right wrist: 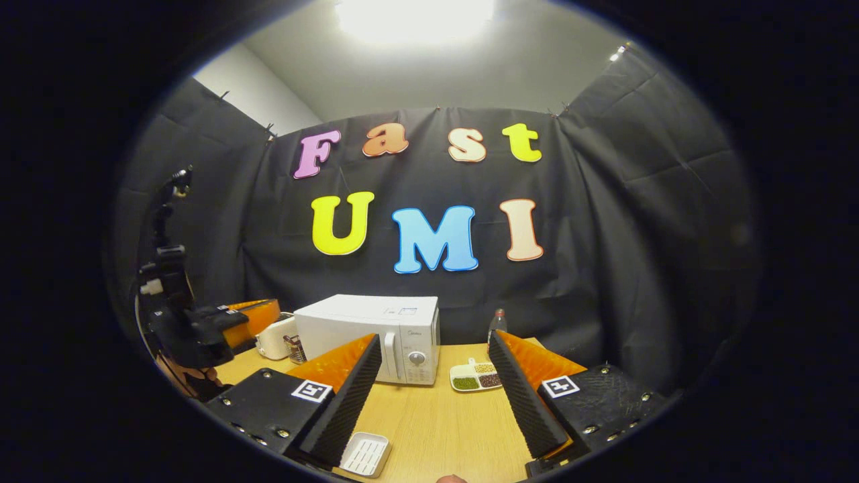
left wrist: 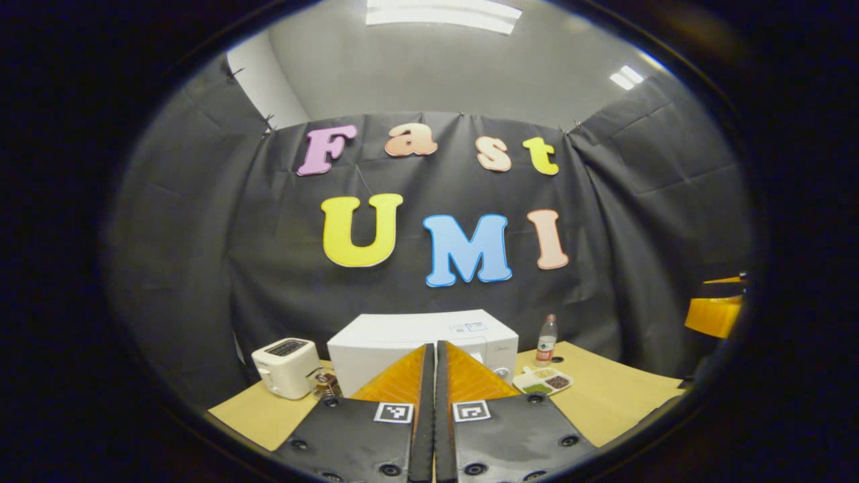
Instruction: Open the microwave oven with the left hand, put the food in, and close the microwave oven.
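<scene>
In the left gripper view the left gripper (left wrist: 435,355) has its two fingers pressed flat together with nothing between them, and they cover the middle of the microwave oven (left wrist: 416,335) straight ahead, so its door and handle are hidden; part of a knob peeks out just right of the fingers. Left of the gripper stands a white toaster (left wrist: 287,365), with a small dark object beside it that is hard to make out. To the right of the fingers lie a divided food tray (left wrist: 545,381) and, behind it, a bottle (left wrist: 547,339); the table (left wrist: 617,396) is bare wood beyond them to its edge. In the right gripper view the right gripper (right wrist: 436,376) stands wide apart and holds nothing, with open tabletop between its fingers. Ahead, the oven (right wrist: 376,329) sits with its door shut and handle and knob plain. The food tray (right wrist: 476,377) lies just beside the oven on the right, before the bottle (right wrist: 497,323). A small white ribbed dish (right wrist: 366,454) lies below the left finger, partly cut off. Far left, the other gripper shows partly, the toaster half hidden behind it.
</scene>
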The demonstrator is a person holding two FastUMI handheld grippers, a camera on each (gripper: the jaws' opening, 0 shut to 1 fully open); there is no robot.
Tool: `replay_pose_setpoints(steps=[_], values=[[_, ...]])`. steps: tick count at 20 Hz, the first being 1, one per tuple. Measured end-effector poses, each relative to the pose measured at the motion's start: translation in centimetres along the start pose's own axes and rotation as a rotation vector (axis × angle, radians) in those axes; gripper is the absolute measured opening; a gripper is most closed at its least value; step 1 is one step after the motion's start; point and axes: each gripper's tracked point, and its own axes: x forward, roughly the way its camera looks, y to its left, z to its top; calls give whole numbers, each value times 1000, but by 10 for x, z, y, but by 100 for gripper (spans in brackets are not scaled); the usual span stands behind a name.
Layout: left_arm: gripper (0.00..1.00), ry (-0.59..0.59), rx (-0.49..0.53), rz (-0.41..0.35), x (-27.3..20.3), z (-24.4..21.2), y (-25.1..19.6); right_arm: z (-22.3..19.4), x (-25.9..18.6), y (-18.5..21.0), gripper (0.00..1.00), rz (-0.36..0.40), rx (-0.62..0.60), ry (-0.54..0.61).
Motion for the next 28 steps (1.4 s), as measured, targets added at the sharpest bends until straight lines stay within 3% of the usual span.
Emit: replay_pose_setpoints(steps=[2,6,8,9,12,13,15,17,18,19,21,28], values=[[11,0,-6,17,-25,4,6,0,-7,6,98,20,9,-1],[7,-2,30,49,-66,9,22,-1,-12,21,98,45,8,-28],[12,-8,38,80,-83,9,34,-5,-14,31,98,59,7,-22],[30,-8,46,94,-90,10,39,-6,-15,37,98,63,7,-19],[42,-3,52,100,-106,10,51,-2,-16,55,98,71,10,-37],[37,-10,49,103,-113,13,57,0,-15,62,98,75,8,-43],[61,-22,36,101,-121,17,65,2,-16,74,98,82,6,-53],[76,-37,10,93,-131,21,70,3,-16,86,98,86,8,-60],[76,-46,8,99,-135,24,76,3,-17,92,98,89,13,-62],[92,-59,17,107,-138,28,82,3,-17,98,98,91,17,-60],[98,-77,37,126,-141,32,94,4,-17,107,98,93,19,-56],[100,-90,43,170,-152,37,124,16,-10,126,98,95,8,-85]])
